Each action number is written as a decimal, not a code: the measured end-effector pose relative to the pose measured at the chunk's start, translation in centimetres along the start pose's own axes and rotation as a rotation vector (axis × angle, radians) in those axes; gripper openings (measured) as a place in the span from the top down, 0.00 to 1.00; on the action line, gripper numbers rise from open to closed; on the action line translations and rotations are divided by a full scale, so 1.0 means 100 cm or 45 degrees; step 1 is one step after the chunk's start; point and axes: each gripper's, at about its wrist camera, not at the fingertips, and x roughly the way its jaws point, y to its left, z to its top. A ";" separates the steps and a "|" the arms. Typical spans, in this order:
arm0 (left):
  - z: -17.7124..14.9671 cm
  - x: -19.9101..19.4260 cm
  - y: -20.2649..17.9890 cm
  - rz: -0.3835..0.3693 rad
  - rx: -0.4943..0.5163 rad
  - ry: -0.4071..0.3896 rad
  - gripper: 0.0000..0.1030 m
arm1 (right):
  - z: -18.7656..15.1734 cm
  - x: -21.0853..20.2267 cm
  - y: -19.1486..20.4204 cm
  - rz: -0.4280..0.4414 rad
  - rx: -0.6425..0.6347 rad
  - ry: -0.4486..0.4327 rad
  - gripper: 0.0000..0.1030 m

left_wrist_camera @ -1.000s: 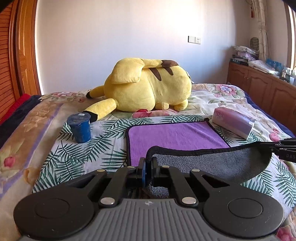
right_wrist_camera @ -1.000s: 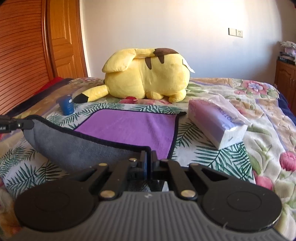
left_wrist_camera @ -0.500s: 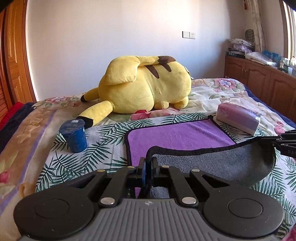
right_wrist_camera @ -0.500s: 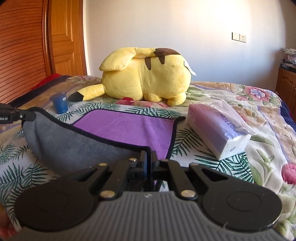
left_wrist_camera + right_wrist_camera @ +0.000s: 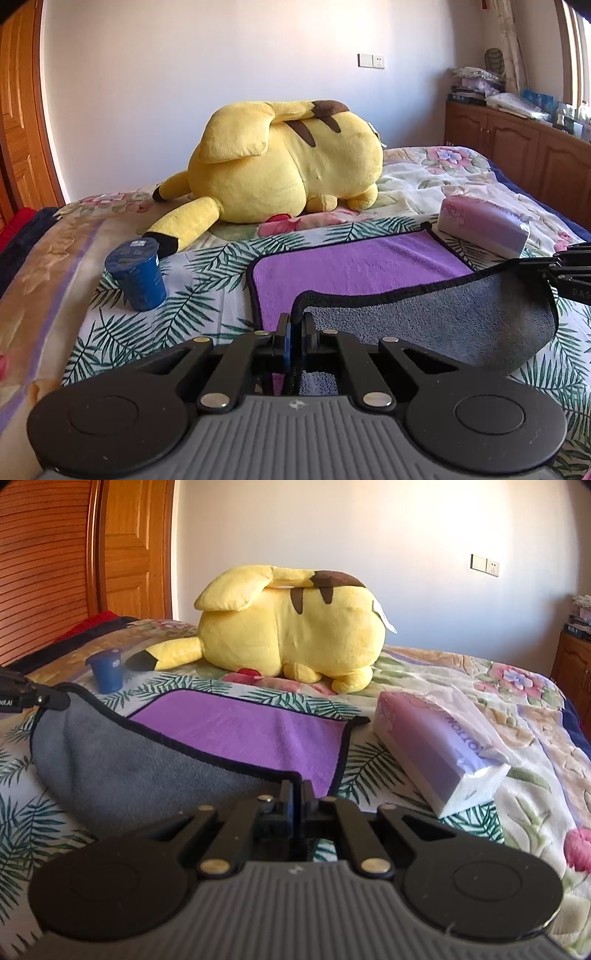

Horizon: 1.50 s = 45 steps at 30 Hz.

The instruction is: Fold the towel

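Observation:
A towel point(image 5: 351, 262), purple on top, grey underneath, with black trim, lies on the bed; it also shows in the right wrist view point(image 5: 240, 734). Its near edge is lifted, so the grey side point(image 5: 424, 321) hangs between the two grippers. My left gripper point(image 5: 295, 325) is shut on the towel's near left corner. My right gripper point(image 5: 297, 794) is shut on the near right corner and also shows at the right edge of the left wrist view point(image 5: 565, 266). The left gripper shows at the left edge of the right wrist view point(image 5: 33, 698).
A big yellow plush toy point(image 5: 284, 166) lies behind the towel. A blue cup point(image 5: 136, 273) stands to the towel's left. A purple tissue pack point(image 5: 484, 225) lies to its right. A wooden cabinet point(image 5: 517, 147) stands right of the floral bedspread point(image 5: 55, 277); a wooden wardrobe point(image 5: 44, 572) stands left.
Both grippers have carried the lifted near edge higher and a little forward over the purple side. Both grips have held.

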 end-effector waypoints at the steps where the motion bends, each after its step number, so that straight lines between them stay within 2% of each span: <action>1: 0.001 0.000 0.000 -0.004 -0.003 -0.006 0.95 | 0.001 0.001 -0.001 -0.006 -0.005 0.000 0.96; 11: 0.023 -0.004 0.002 -0.009 -0.018 -0.080 0.95 | 0.020 0.002 -0.006 0.019 -0.001 -0.075 0.96; 19: 0.039 0.002 0.007 0.029 0.008 -0.100 0.95 | 0.044 0.006 0.001 0.019 -0.161 -0.142 0.96; 30: 0.063 0.026 0.009 0.062 0.033 -0.106 0.95 | 0.067 0.022 -0.003 -0.024 -0.295 -0.174 0.96; 45: 0.080 0.077 0.006 0.129 0.066 -0.098 0.95 | 0.076 0.064 -0.016 -0.080 -0.292 -0.168 0.96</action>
